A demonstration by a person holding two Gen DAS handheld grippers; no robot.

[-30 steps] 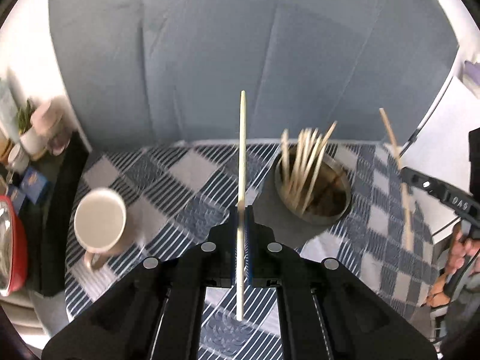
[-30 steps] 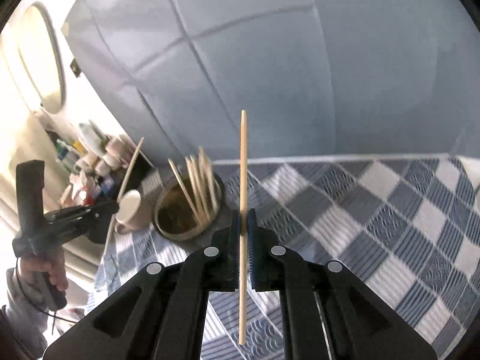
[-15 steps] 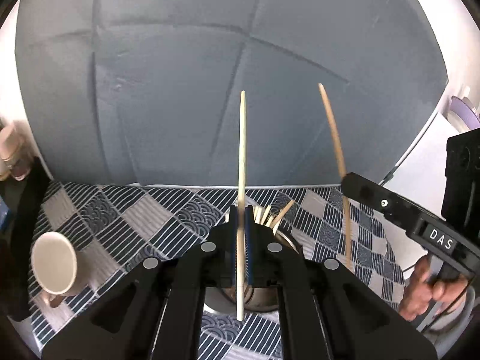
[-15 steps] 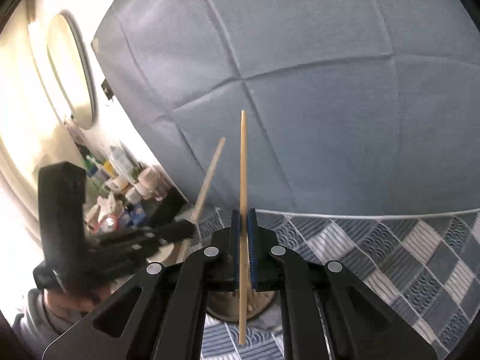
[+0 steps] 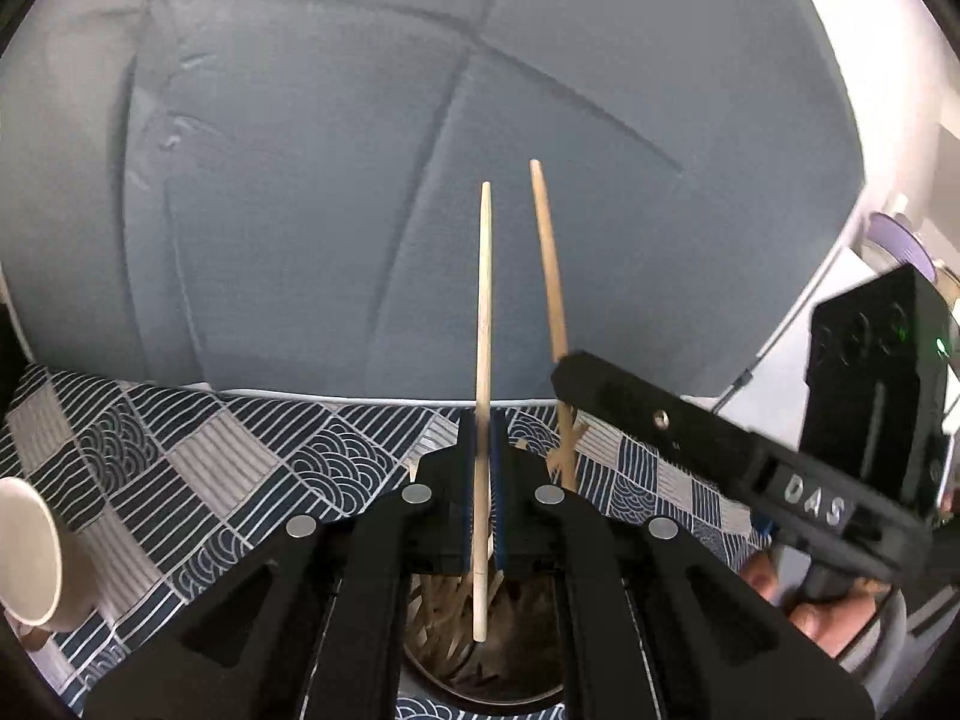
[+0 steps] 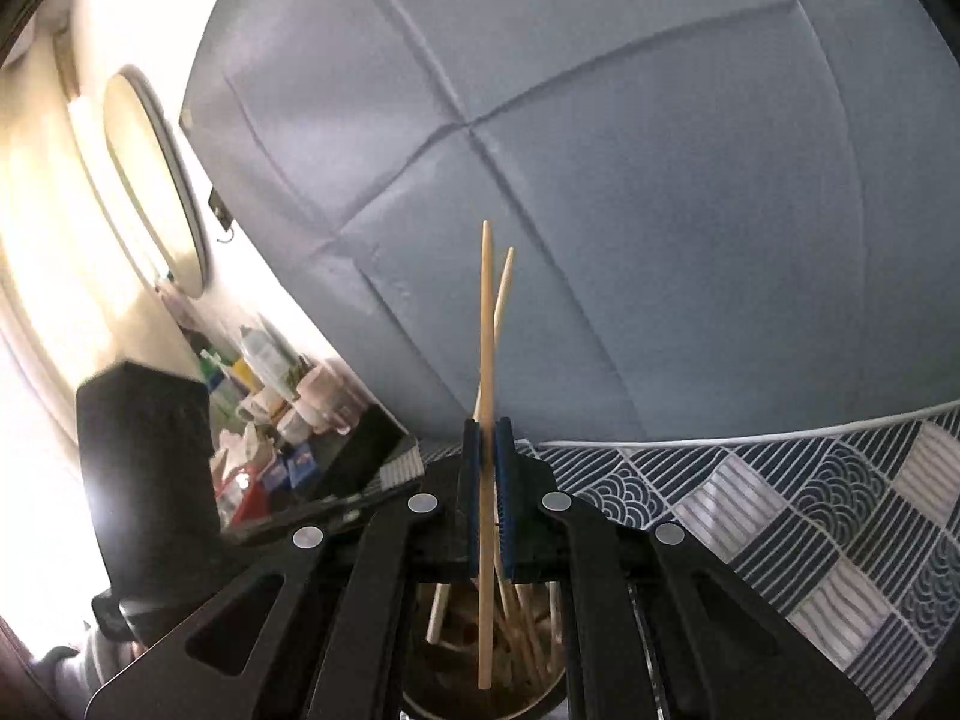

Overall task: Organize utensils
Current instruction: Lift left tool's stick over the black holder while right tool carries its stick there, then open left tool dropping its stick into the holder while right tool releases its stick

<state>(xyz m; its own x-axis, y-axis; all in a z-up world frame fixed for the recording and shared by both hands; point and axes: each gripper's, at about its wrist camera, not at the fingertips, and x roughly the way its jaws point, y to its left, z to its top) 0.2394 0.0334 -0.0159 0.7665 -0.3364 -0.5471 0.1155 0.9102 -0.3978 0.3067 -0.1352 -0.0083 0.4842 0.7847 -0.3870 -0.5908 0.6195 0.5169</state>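
While both grippers hang over round holder [image 5: 480,678], left gripper [image 5: 480,474] clamps upright chopstick [image 5: 483,312]; right gripper [image 6: 487,480] clamps second chopstick [image 6: 486,330]. Only left view shows white mug [image 5: 27,558].

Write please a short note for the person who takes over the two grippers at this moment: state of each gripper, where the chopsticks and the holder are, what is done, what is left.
Left gripper: shut on one chopstick, held upright over the round holder.
Right gripper: shut on a second chopstick, also upright over the same holder; the two grippers are close together.
Done: many chopsticks already stand in the holder.
Left: lower and release both held chopsticks into it, probably one at a time so they do not collide.
A white mug stands on the patterned cloth, left of the holder.
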